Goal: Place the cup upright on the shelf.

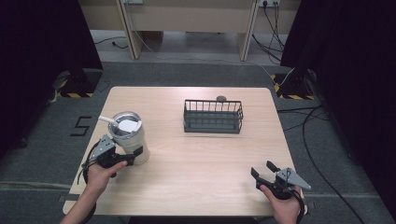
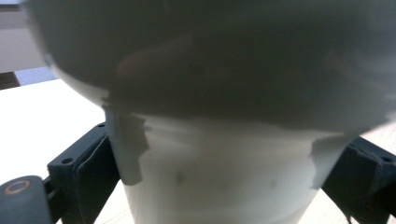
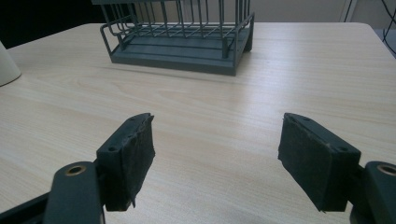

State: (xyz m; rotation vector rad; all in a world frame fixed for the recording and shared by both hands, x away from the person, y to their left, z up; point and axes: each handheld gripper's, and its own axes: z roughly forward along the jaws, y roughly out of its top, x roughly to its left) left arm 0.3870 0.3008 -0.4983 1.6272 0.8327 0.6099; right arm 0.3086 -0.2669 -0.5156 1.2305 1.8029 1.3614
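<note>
A cream tumbler point(image 1: 134, 137) with a metal rim, a lid and a white straw stands at the table's left. My left gripper point(image 1: 127, 156) is shut on its lower body; in the left gripper view the tumbler point(image 2: 219, 182) sits between both black pads point(image 2: 95, 177), blurred by closeness. My right gripper point(image 1: 264, 171) hovers open near the front right edge, with nothing between its pads point(image 3: 133, 158). A dark grey wire basket point(image 1: 213, 116) stands empty at the table's middle back, and the basket point(image 3: 182, 35) lies ahead in the right gripper view.
A small dark round object point(image 1: 221, 98) lies just behind the basket near the table's point(image 1: 201, 163) far edge. Black curtains, cables and desk legs surround the table on the floor.
</note>
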